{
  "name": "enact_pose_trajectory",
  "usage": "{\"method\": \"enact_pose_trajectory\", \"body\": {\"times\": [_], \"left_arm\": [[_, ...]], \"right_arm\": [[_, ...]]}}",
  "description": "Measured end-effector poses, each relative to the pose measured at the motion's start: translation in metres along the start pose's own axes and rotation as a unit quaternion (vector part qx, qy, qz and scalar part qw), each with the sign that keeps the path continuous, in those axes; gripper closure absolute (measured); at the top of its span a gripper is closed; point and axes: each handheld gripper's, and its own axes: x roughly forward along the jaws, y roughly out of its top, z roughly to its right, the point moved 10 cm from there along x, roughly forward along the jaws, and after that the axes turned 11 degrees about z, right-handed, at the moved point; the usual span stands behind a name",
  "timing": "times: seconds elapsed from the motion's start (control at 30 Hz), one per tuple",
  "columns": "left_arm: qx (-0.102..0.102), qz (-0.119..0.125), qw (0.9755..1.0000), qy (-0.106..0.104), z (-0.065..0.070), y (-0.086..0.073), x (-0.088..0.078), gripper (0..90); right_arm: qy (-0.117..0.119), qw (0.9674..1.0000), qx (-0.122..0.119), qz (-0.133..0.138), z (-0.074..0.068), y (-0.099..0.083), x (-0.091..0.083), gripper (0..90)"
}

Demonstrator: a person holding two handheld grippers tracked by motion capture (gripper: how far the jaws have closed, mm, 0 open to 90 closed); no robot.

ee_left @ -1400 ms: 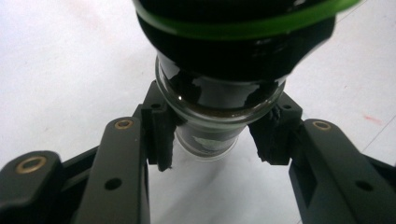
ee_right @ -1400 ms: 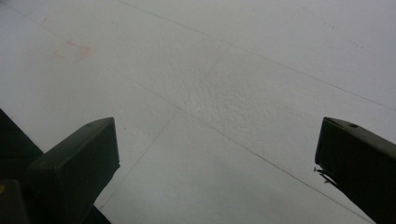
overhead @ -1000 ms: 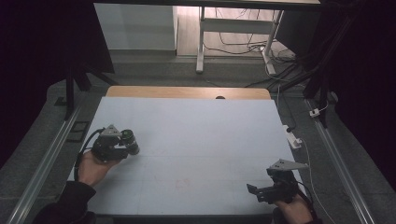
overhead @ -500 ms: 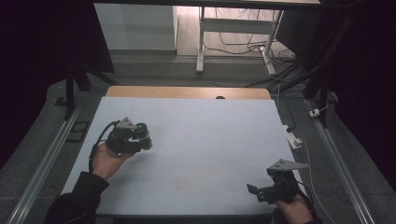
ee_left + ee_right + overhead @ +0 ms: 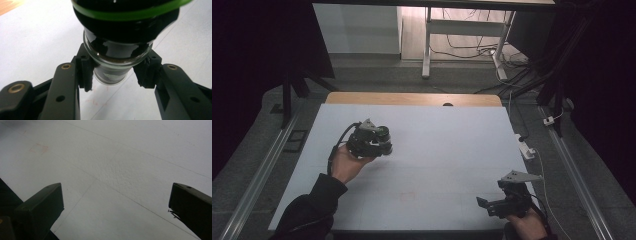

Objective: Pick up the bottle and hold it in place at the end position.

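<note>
high view, left gripper point(image 5: 382, 142): over the left half of the white table point(image 5: 447, 145), carried in the person's left hand point(image 5: 344, 165); a dark thing sits at its tip, too small to make out.
high view, right gripper point(image 5: 484, 204): near right corner of the table, in the right hand point(image 5: 524, 226), pointing left.
left gripper view, jar point(image 5: 120, 42): dark glass jar with a green band, clamped between the two black jaws; the pads point(image 5: 86, 72) press on its narrow part, the wide part farther out, white table behind.
right gripper view, jaws: spread wide apart with nothing between, over bare white table with a faint reddish mark point(image 5: 38, 148) at far left.
</note>
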Motion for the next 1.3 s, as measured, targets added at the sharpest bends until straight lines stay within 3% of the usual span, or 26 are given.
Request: {"method": "enact_pose_trajectory", "body": {"times": [0.4, 0.87, 1.3], "left_arm": [[0.007, -0.006, 0.9998, -0.017, 0.013, 0.021, 0.038, 53.7], [0.012, -0.025, 0.9995, -0.014, 0.025, 0.031, 0.081, 53.7], [-0.003, -0.028, 0.9996, -0.004, 0.024, 0.018, 0.099, 53.7]], "right_arm": [[0.001, 1.0, 0.003, 0.0, 0.0, 0.0, 0.0, 0.0], [0.004, 1.0, 0.003, 0.0, 0.0, 0.0, 0.0, 0.0], [0.006, 1.0, 0.001, 0.0, 0.0, 0.0, 0.0, 0.0]]}}
